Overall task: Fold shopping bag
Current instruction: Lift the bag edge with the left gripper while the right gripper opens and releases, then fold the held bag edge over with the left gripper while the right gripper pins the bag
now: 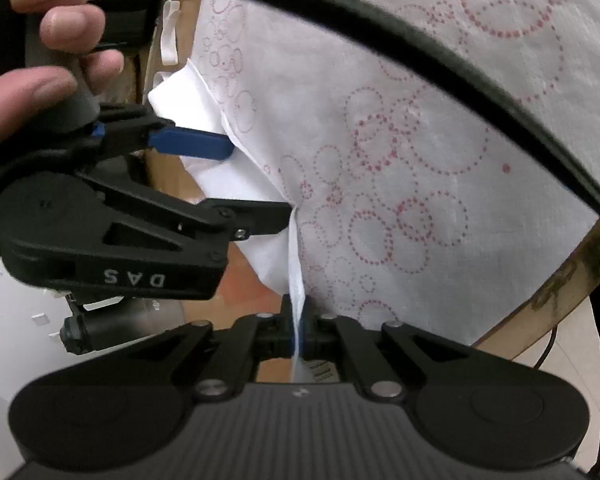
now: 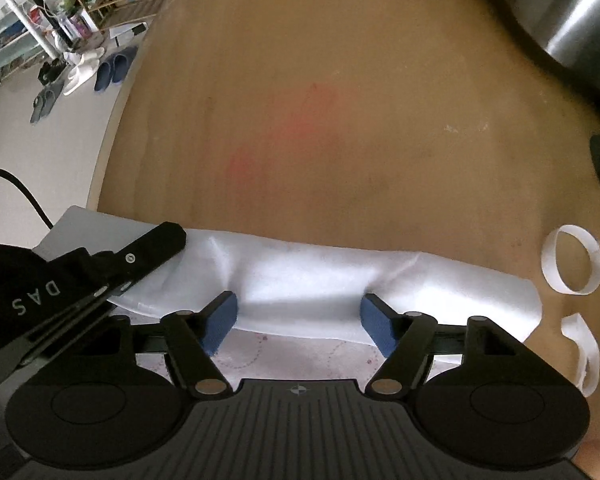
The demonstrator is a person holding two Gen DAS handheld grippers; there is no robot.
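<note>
The shopping bag (image 1: pixel 400 140) is white non-woven cloth printed with red dotted circles. It lies on a brown table, with a plain white fold (image 2: pixel 320 280) turned over along its edge. My left gripper (image 1: pixel 298 320) is shut on a thin edge of the bag and pinches it upright between the blue pads. My right gripper (image 2: pixel 300 316) is open, its blue pads (image 2: pixel 220 320) wide apart over the folded white edge. The right gripper also shows in the left wrist view (image 1: pixel 256 184), open beside the fold. The left gripper's finger (image 2: pixel 152 248) rests on the bag's left end.
The bag's white loop handles (image 2: pixel 572 260) lie on the table (image 2: pixel 340 120) to the right. A steel pot (image 2: pixel 560 12) stands at the far right corner. A black cable (image 1: pixel 420 44) arcs across the left wrist view. Shoes and shelves are on the floor beyond the table's left edge.
</note>
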